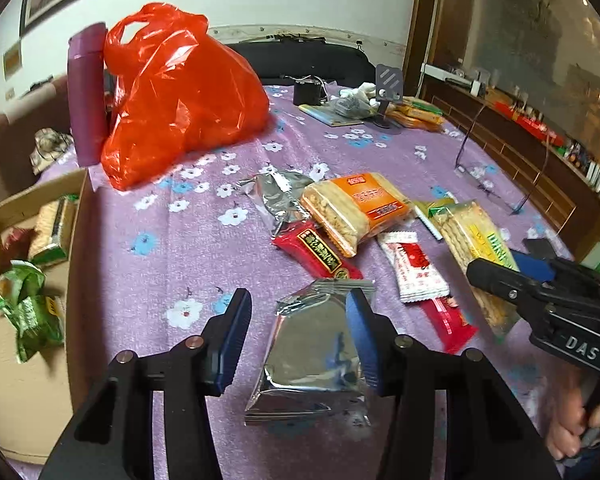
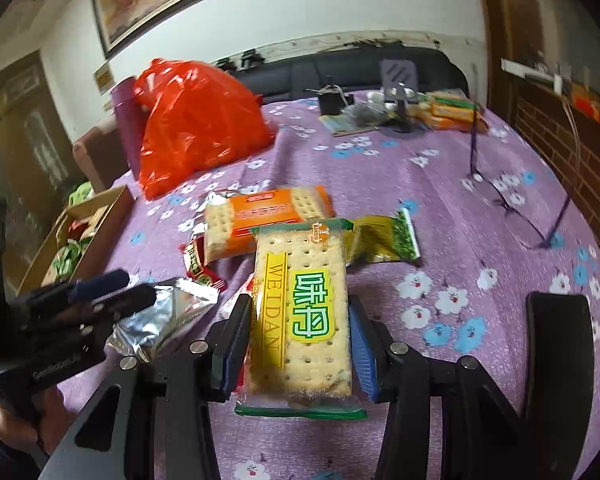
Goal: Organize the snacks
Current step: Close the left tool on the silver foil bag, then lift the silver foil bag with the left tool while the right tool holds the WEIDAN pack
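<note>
My left gripper (image 1: 298, 330) is open over a silver foil packet (image 1: 312, 356) that lies on the purple flowered cloth (image 1: 172, 248); the right pad overlaps the packet's right edge. My right gripper (image 2: 300, 344) is open around a green-and-yellow cracker pack (image 2: 300, 320), one pad on each side with a small gap. The same pack shows in the left wrist view (image 1: 472, 240). An orange cracker pack (image 1: 356, 208) (image 2: 268, 216), a red snack bar (image 1: 316, 256) and a red-and-white sachet (image 1: 416, 268) lie between. A cardboard box (image 1: 24, 280) (image 2: 84, 236) at the left holds several snacks.
A red plastic bag (image 1: 180, 96) (image 2: 196, 120) and a purple flask (image 1: 86, 92) stand at the back left. A phone stand (image 1: 388, 88), a black item and more cracker packs (image 1: 416, 114) sit at the far end. Spectacles (image 2: 516, 200) lie at the right.
</note>
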{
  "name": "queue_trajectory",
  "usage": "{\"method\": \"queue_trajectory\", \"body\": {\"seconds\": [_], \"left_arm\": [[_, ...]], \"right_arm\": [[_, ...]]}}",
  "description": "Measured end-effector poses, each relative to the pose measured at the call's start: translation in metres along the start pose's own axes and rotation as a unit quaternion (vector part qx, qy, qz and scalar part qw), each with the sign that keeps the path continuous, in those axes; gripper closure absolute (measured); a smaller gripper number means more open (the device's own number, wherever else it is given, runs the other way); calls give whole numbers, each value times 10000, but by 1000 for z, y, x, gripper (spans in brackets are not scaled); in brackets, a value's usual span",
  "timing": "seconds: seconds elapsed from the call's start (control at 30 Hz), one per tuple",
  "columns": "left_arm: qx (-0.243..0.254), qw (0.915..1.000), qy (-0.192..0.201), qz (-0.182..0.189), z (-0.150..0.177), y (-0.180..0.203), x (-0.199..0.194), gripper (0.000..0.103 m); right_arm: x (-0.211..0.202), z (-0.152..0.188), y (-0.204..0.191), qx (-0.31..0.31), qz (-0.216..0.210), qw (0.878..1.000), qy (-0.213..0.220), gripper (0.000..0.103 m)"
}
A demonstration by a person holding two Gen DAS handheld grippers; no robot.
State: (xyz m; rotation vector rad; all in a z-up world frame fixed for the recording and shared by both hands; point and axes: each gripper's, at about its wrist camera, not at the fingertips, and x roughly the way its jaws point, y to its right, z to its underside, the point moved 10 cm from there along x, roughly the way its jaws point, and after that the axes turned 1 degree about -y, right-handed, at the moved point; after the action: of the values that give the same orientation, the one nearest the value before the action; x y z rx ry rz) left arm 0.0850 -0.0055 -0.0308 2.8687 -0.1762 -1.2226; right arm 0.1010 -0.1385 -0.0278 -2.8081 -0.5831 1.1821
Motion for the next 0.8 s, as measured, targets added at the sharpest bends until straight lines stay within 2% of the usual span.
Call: {"method": "queue_trajectory", "body": {"seconds": [0.1, 0.13, 0.17, 0.23, 0.47, 0.53, 0.6, 0.63, 0.67, 0.8], "left_arm": [[116, 9998, -185, 18, 4, 5, 4, 55], [163, 9997, -205, 16, 5, 5, 3, 52], [221, 9995, -240, -6, 6, 7, 3, 39], [370, 9989, -301, 10, 8, 10, 3, 24], [459, 9964, -703, -118, 24, 10, 22, 24], [410, 9953, -877, -46, 30, 9, 29, 24], [452, 9956, -821, -81, 29, 10, 28, 25], [461, 9957, -802, -69, 29, 11, 28, 29], [451, 9961, -757, -63, 28, 11, 26, 43], [356, 9973, -639, -50, 24, 8, 25, 45]], "right_arm": [[6, 3, 0, -28, 38, 9999, -117, 53], [7, 3, 1, -6, 37, 9999, -137, 53], [7, 4, 2, 32, 7, 9999, -151, 53], [8, 3, 5, 102, -16, 9998, -163, 53], [7, 4, 3, 88, -41, 9998, -160, 53], [6, 4, 2, 81, -50, 9999, -144, 53], [6, 3, 2, 72, -61, 9999, -133, 53], [6, 3, 1, 66, -69, 9999, -128, 53], [5, 3, 0, 53, -77, 9999, -123, 53], [4, 3, -3, 6, -95, 9999, -100, 53]]}}
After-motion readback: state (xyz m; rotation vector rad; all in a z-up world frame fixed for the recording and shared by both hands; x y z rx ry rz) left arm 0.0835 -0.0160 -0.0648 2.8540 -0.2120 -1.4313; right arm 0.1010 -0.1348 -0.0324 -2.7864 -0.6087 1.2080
